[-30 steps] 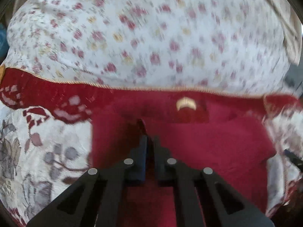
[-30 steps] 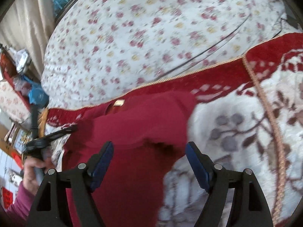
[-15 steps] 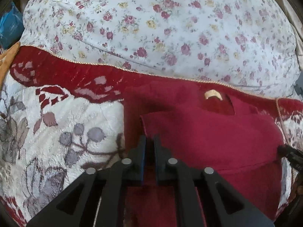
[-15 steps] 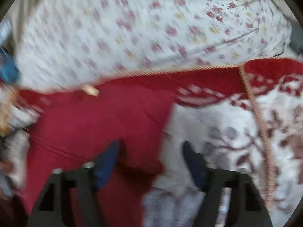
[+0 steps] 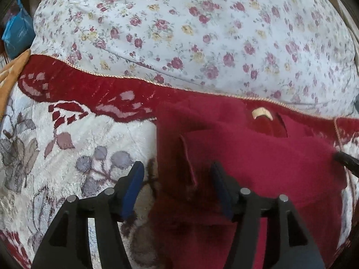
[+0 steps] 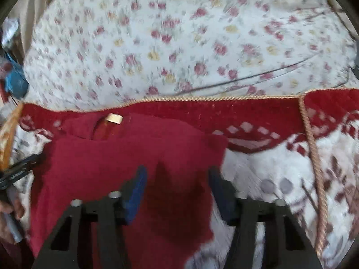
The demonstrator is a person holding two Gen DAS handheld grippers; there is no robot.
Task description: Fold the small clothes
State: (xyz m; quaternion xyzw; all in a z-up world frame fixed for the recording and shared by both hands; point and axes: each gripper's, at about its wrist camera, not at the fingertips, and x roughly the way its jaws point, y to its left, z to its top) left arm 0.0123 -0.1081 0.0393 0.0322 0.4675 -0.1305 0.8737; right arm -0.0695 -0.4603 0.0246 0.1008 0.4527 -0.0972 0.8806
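Now one red garment (image 5: 258,157), two spread tools (image 5: 177,179) (image 6: 177,179)

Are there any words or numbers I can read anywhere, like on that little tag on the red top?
None can be read.
The small cream tag at the neck of the red top: no letters show on it in either view.
The blue bag at the far left: faint marks, too blurred to read.

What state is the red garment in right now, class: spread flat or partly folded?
Partly folded. The red garment has a flap lying doubled over its body, its hem edge exposed between the open left claw fingers.
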